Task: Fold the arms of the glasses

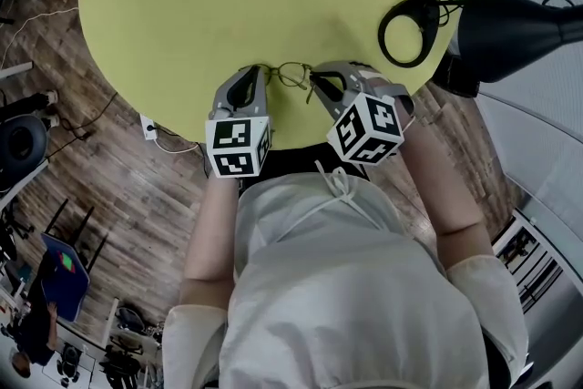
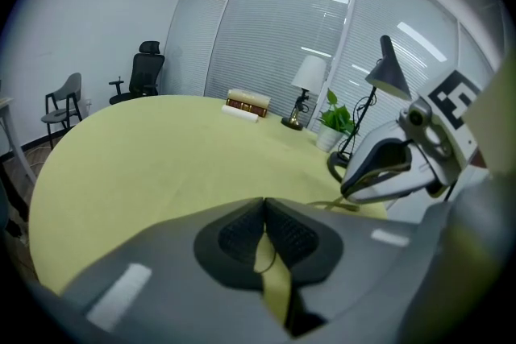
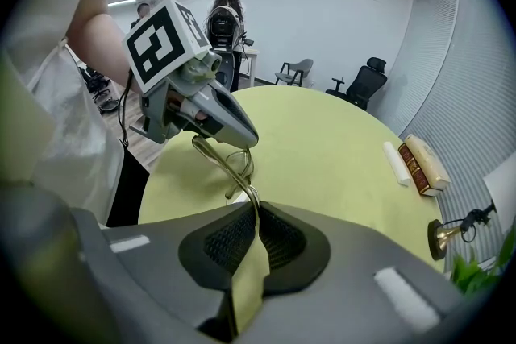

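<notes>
Right claw (image 1: 315, 82) tilted down; pinching glasses (image 1: 293, 75)

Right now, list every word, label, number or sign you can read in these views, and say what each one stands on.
No readable text in any view.
The left gripper cube: black-and-white square markers, no letters.
The right gripper cube: square markers, no letters.
The book: any spine print is too small to read.
The glasses: no marking visible.
</notes>
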